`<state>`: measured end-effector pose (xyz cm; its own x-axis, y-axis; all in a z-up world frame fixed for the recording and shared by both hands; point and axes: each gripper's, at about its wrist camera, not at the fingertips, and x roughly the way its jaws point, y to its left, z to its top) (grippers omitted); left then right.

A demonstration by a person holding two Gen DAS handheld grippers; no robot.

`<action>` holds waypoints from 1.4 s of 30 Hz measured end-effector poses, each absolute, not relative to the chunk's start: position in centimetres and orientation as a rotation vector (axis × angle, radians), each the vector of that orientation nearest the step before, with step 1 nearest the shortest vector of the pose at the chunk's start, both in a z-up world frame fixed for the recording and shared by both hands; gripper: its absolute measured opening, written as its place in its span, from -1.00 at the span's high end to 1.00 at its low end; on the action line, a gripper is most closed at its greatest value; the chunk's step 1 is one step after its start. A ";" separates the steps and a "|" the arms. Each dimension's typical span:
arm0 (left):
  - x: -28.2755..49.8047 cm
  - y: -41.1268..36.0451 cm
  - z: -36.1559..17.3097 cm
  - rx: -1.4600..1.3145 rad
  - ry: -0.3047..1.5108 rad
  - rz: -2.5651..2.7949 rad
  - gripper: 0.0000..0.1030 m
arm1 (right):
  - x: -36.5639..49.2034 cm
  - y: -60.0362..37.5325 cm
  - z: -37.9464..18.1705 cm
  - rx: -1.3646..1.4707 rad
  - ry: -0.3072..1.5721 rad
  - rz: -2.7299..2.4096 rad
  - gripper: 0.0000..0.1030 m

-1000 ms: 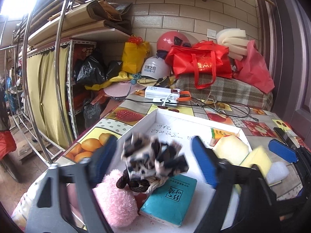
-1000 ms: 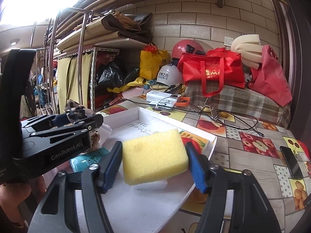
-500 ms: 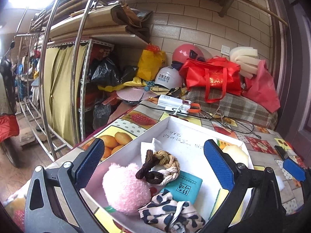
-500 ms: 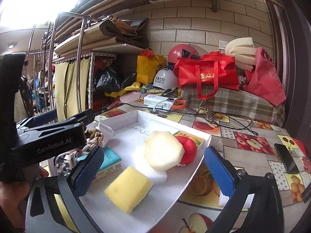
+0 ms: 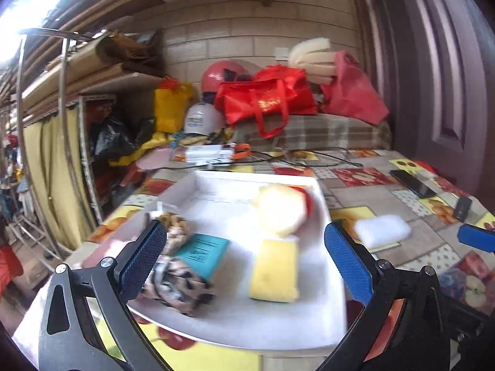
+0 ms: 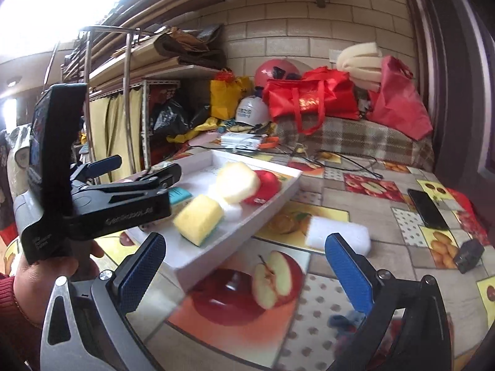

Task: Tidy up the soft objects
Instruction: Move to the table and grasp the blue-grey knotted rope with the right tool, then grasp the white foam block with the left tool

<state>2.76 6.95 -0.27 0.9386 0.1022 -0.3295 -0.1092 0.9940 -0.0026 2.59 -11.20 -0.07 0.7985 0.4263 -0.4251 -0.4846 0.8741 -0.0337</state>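
Observation:
A white tray on the fruit-print table holds a yellow sponge, a pale round sponge over a red soft thing, a teal tissue pack, a leopard-print cloth and a braided rope. A white foam pad lies on the table right of the tray. My left gripper is open and empty above the tray's near part. My right gripper is open and empty over the table, right of the tray, with the white foam pad just beyond it.
A black phone and a small black box lie at the table's right. Cables, a white device, red bags and helmets crowd the back. Metal shelving stands left of the table.
Both grippers have swung right and pulled back from the tray. The leopard cloth and yellow sponge, held a second ago, lie released in the tray.

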 end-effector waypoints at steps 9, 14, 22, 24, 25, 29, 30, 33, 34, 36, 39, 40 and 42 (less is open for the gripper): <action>4.9 1.8 -0.5 -0.016 0.428 0.004 -1.00 | 5.0 -16.9 -2.3 -0.205 0.697 0.485 -0.99; 6.9 -0.9 -1.0 0.052 0.496 -0.063 -1.00 | 5.9 -16.2 -4.3 -0.240 0.836 0.557 -0.09; 10.9 -5.8 -1.9 0.169 0.594 -0.161 -1.00 | 8.5 -22.2 -3.9 -0.169 0.809 0.474 0.33; 12.8 -7.0 -2.1 0.184 0.626 -0.166 -1.00 | 9.9 -24.8 -3.8 -0.097 0.820 0.434 0.33; 13.7 -7.5 -2.3 0.197 0.635 -0.165 -1.00 | 10.5 -26.0 -3.9 -0.054 0.834 0.428 0.33; 17.1 -9.6 -2.2 0.249 0.627 -0.180 -1.00 | 11.0 -27.8 -3.9 0.071 0.852 0.473 0.33; 17.9 -9.9 -2.1 0.251 0.626 -0.190 -1.00 | 10.9 -27.6 -3.9 0.070 0.852 0.483 0.33; 20.4 -10.1 -2.3 0.211 0.668 -0.225 -1.00 | 10.8 -27.5 -3.9 0.079 0.856 0.509 0.33; 21.4 -10.2 -2.7 0.196 0.710 -0.242 -1.00 | 10.9 -27.6 -4.0 0.090 0.859 0.516 0.33; 23.0 -10.3 -3.7 0.172 0.808 -0.293 -1.00 | 11.1 -27.9 -4.1 0.114 0.862 0.530 0.33; 23.5 -10.6 -4.8 0.141 0.901 -0.386 -1.00 | 11.3 -28.2 -4.2 0.144 0.864 0.550 0.33; 23.0 -10.6 -4.7 0.132 0.908 -0.415 -0.99 | 11.3 -28.3 -4.2 0.153 0.865 0.555 0.33; 21.6 -10.5 -4.4 0.098 0.921 -0.472 -0.99 | 11.4 -28.4 -4.2 0.163 0.866 0.560 0.33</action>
